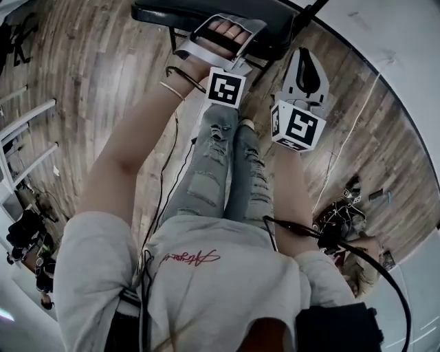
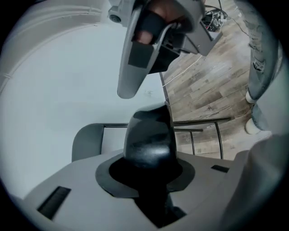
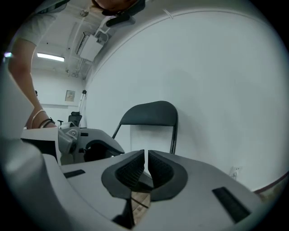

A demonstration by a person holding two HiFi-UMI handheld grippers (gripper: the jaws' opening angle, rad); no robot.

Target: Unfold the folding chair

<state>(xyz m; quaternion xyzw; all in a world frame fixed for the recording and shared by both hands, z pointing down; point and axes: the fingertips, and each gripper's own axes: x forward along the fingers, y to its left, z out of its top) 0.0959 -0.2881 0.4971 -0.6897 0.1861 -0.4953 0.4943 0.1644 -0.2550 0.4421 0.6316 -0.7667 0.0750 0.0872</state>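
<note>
The folding chair [image 3: 151,113] stands by the white wall [image 3: 216,81]. The left claw [image 2: 149,155] is pinching the edge of its black seat [image 1: 158,12]. The right claw [image 3: 145,169] is almost closed and has nothing in it. I think the seat should be pushed down slowly till it lies flat, keeping a tight pinch so it does not slip

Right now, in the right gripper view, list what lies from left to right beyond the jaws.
person's forearm → left gripper → folding chair → wall socket
</note>
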